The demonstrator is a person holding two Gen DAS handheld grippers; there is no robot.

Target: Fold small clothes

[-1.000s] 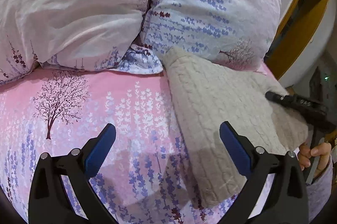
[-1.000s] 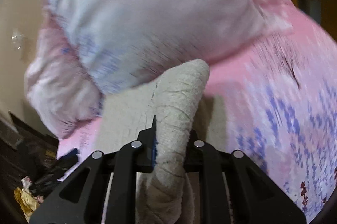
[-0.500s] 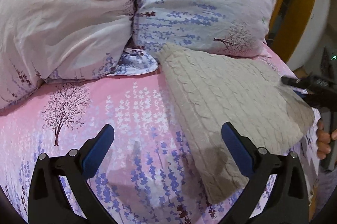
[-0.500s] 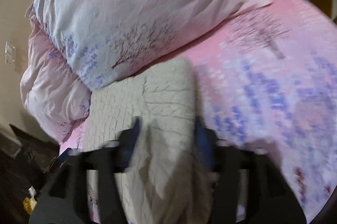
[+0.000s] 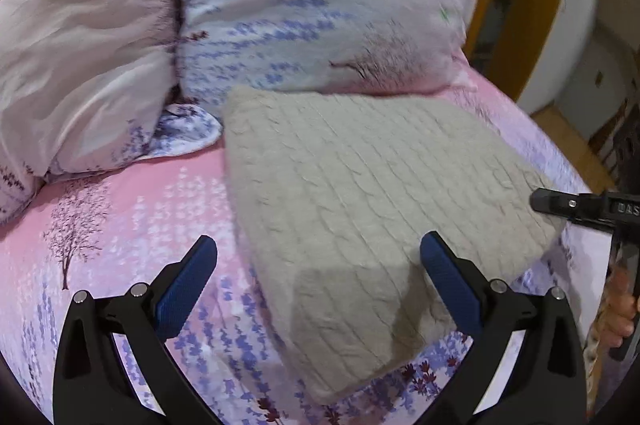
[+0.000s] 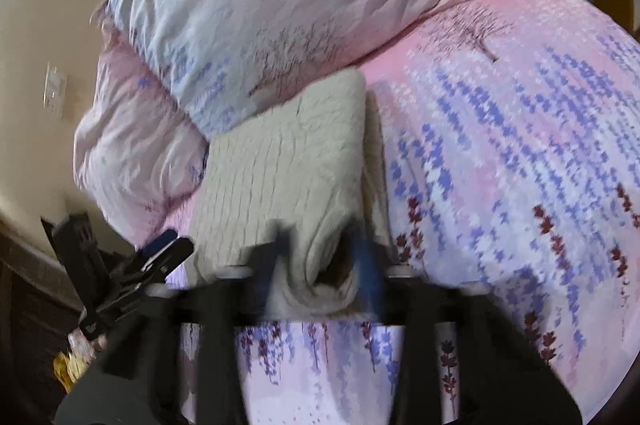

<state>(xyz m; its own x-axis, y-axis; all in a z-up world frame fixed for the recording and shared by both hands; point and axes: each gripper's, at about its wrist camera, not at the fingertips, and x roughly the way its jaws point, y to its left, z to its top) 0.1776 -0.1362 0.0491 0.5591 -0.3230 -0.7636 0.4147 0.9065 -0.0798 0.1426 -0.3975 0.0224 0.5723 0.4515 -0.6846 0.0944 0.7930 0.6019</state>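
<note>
Left wrist cam looks steeply down, close over the folded beige cable-knit sweater [image 5: 372, 225], which fills frame centre. Right wrist cam faces it from the opposite edge, sweater [image 6: 288, 165] lower centre. Both share the pink floral bedsheet [image 5: 120, 217] and pillows [image 6: 248, 5] along the top.

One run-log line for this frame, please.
beige knit garment: folded, lying on pink bedsheet | left gripper: open, above garment's near corner | right gripper: closing on garment's folded edge
</note>
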